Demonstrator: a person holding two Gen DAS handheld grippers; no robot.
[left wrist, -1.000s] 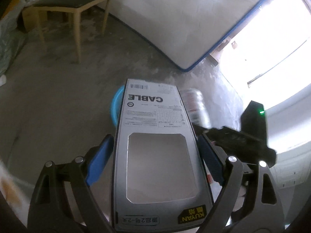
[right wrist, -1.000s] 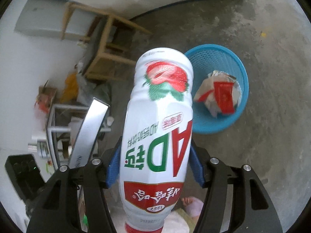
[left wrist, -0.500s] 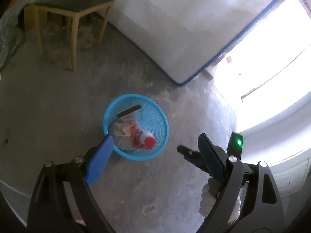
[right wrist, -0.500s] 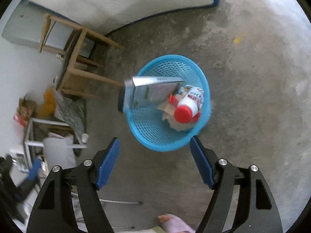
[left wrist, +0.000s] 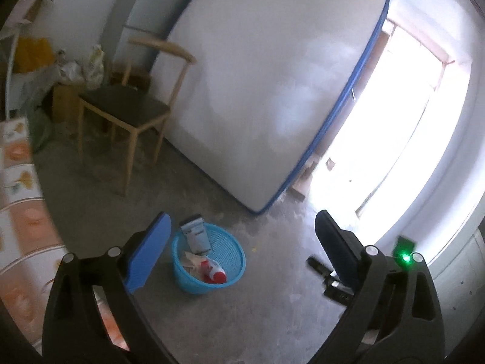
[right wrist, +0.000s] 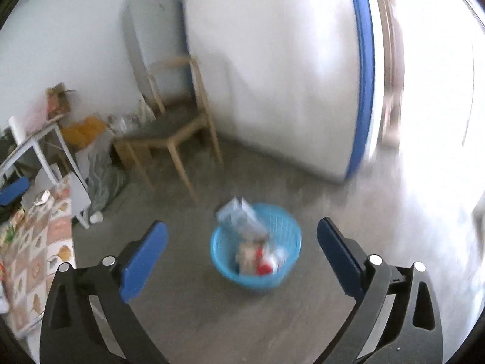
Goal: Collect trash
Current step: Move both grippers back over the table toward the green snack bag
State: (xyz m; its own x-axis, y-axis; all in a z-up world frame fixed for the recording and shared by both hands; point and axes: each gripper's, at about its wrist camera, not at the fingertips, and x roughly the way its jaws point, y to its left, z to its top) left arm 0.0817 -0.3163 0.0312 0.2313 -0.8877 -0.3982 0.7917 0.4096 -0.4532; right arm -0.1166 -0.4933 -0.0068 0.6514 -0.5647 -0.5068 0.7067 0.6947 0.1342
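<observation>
left gripper (left wrist: 242, 242): jaws opening, nothing between | right gripper (right wrist: 242, 247): jaws opening, nothing between | basket (left wrist: 236, 261): box (left wrist: 196, 236) and bottle (left wrist: 213, 271) inside

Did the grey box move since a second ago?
Yes. The box was between the left gripper's fingers then; now it stands in the blue basket, beyond the opening, empty fingers, nearer the chair.

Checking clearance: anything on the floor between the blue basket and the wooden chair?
Bare concrete between blue mesh basket and wooden chair, in the left wrist view.
</observation>
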